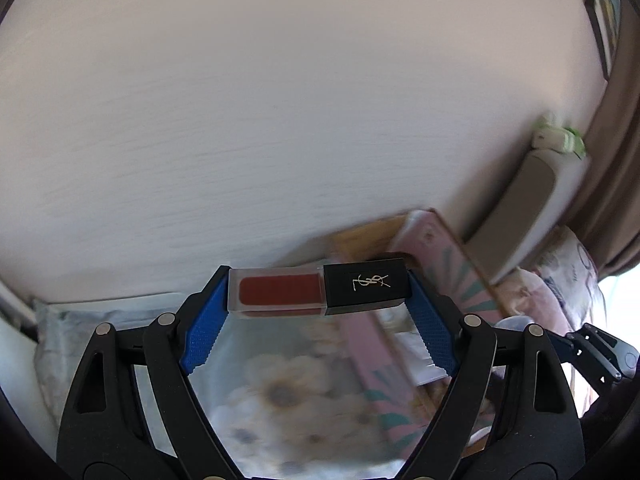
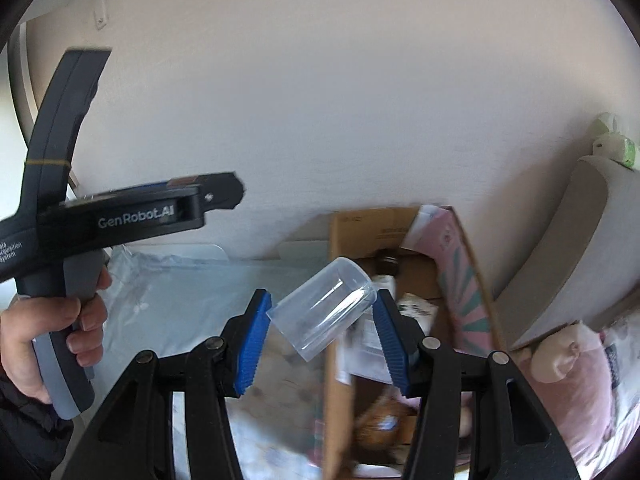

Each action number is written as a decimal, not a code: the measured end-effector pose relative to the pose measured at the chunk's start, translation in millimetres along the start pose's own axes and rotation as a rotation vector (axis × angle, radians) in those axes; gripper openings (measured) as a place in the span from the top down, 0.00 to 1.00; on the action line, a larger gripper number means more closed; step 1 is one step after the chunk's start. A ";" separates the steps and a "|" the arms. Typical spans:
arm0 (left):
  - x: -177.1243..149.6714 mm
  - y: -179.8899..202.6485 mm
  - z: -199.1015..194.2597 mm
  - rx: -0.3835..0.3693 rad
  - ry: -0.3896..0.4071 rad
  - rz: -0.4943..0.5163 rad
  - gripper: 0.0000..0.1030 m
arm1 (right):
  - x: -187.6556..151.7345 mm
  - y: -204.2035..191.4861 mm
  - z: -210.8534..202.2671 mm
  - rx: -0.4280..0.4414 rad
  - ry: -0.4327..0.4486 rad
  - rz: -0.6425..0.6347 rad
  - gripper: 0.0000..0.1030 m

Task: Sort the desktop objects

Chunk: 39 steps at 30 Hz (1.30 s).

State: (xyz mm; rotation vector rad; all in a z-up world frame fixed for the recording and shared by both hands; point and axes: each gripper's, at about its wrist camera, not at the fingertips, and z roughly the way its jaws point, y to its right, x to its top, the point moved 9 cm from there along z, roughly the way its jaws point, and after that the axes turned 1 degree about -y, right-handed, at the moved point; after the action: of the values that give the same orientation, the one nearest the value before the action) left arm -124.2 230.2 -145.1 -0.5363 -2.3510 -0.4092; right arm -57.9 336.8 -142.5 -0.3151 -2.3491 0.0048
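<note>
My left gripper (image 1: 318,292) is shut on a lip gloss tube (image 1: 316,290) with red contents and a black logo cap, held crosswise by its two ends, high above the table. My right gripper (image 2: 322,314) is shut on a clear plastic cup (image 2: 322,312), tilted with its closed end up and to the right, just over the left wall of an open cardboard box (image 2: 368,232). The left gripper's body (image 2: 132,216) shows at the left of the right wrist view, held in a hand. The box also shows, blurred, in the left wrist view (image 1: 360,236).
The box holds several items and a pink patterned carton (image 2: 460,280). A floral cloth (image 1: 280,392) covers the table. A white wall fills the background. A grey cushioned chair back (image 2: 568,248) and pink bedding (image 2: 580,380) are at the right. Clear plastic wrap (image 2: 160,292) lies at the left.
</note>
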 end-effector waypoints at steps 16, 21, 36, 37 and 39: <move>-36.5 108.4 96.0 -0.037 -0.208 0.072 0.19 | -57.2 82.6 35.0 0.050 -0.257 -0.029 0.53; -42.1 112.9 103.9 -0.027 -0.230 0.074 0.19 | -64.7 80.1 36.2 0.081 -0.273 -0.049 0.53; -39.2 113.6 88.6 0.028 -0.256 0.087 0.00 | -64.9 81.4 40.3 0.062 -0.259 -0.055 0.00; -40.3 112.4 86.4 0.036 -0.257 0.087 0.00 | -65.5 81.9 39.5 0.060 -0.256 -0.049 0.00; -42.8 111.4 83.3 0.041 -0.258 0.088 0.00 | -67.6 81.7 38.8 0.053 -0.258 -0.050 0.00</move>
State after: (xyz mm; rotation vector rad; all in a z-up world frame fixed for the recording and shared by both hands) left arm -87.5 350.7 -218.1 -0.7061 -2.5634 -0.2639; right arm -19.9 404.1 -224.9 -0.2411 -2.6067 0.0884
